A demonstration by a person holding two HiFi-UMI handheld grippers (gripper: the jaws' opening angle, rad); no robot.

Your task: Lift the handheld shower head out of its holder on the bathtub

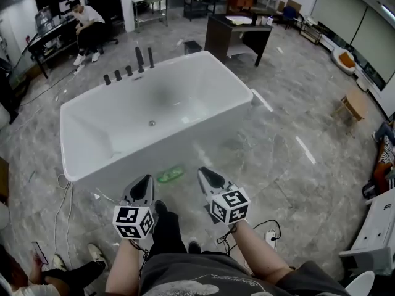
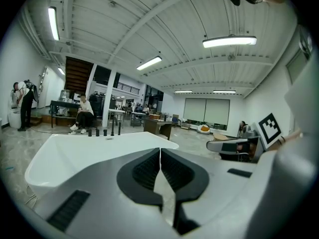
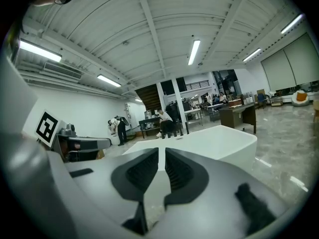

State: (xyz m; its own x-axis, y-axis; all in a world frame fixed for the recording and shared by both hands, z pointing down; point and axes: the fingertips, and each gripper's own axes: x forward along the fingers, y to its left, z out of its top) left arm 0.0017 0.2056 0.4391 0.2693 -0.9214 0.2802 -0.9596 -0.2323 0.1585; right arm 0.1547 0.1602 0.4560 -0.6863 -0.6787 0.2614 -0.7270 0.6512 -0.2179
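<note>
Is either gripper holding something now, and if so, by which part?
Nothing is held. The left gripper and the right gripper are both shut and empty, and neither touches the bathtub.

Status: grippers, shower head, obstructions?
Left gripper and right gripper shut, empty. Black shower fittings on white bathtub's far rim, untouched. It lies between.
</note>
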